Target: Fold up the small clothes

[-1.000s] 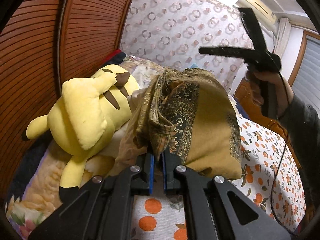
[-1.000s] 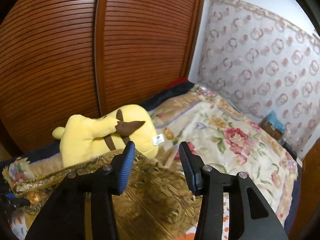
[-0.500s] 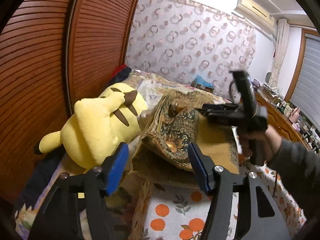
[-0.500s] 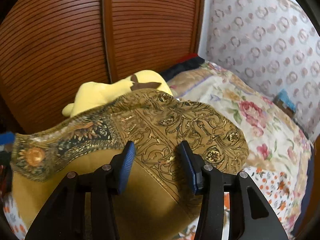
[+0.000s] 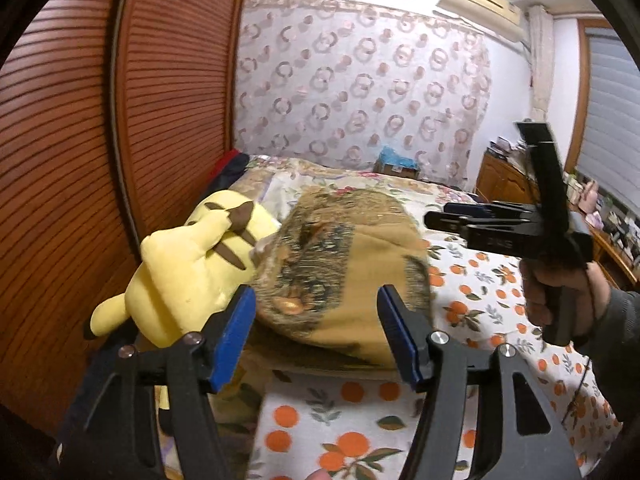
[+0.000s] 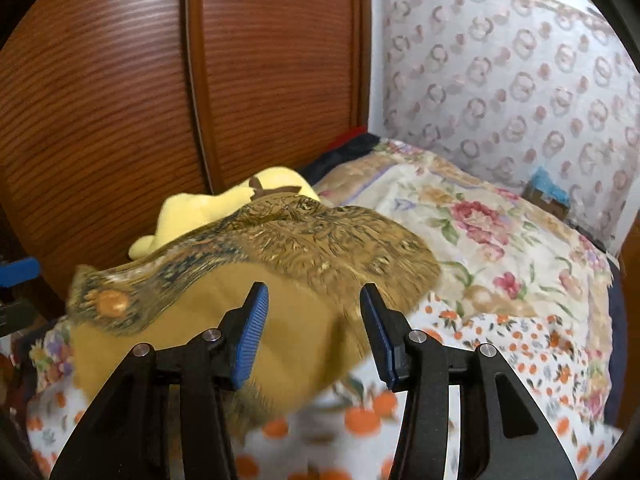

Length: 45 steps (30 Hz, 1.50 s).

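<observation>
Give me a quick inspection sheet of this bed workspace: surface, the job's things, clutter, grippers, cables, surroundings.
Surface: orange-print sheet beside a floral quilt.
Job's things: ochre patterned cloth, folded over, lying free.
Clutter: yellow plush toy against the cloth.
Grippers: left gripper open, jaws just opened, nothing gripped; right gripper open, above the cloth.
Cables: thin dark cable below the person's sleeve.
Surroundings: slatted wooden door, air conditioner.

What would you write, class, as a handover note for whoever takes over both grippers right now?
Left gripper: open, just released, nothing between its fingers.
Right gripper: open, empty, above the cloth.
Brown patterned cloth: folded over, lying on the orange-print sheet, its far edge against the yellow plush toy.
Done: one fold laid down.
Left: probably flatten it and fold again; check that the edges line up.
</observation>
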Motion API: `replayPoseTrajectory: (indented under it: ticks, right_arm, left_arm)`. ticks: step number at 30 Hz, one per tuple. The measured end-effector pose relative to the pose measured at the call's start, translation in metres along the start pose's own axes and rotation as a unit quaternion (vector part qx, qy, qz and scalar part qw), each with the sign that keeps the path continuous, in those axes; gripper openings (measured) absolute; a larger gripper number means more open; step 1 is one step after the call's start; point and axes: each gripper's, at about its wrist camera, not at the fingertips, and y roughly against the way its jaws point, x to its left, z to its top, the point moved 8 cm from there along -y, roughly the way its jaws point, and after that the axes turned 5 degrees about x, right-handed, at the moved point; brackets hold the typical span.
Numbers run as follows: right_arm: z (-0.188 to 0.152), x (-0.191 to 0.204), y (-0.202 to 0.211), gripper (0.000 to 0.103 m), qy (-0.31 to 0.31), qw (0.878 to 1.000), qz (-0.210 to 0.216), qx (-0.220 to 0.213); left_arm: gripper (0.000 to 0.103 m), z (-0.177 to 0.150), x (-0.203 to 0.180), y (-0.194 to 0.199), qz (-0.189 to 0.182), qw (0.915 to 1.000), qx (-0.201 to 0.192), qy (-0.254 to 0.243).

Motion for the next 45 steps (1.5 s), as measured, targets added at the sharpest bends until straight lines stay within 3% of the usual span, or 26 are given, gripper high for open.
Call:
replayPoseTrajectory:
  ticks: [12,24,34,45]
  right_arm:
    - [-0.066,-0.016,0.121,0.054,-0.047,0.997,-0.058,-0.037]
    - [-0.14,-0.037,0.219,0.084,-0.111,0.984,-0.124,-0.062]
    - [-0.166,-0.057,0.298,0.085,-0.16,0.963,-0.192,-0.104]
    - [-0.172,-0.067,0.353,0.085,-0.184,0.942,-0.243,-0.142]
  left_arm:
    - [0.062,-0.002,-0.077,0.024,-0.027,0.9983,-0.011,-0.051]
    - [0.063,-0.017,-0.154,0.036,-0.074,0.9947,-0.004,-0.072]
    - [0.063,0.004,-0.206,0.067,-0.094,0.9907,-0.031,-0.094]
    - [0.063,0.023,-0.221,0.102,-0.09,0.9891,-0.06,-0.1]
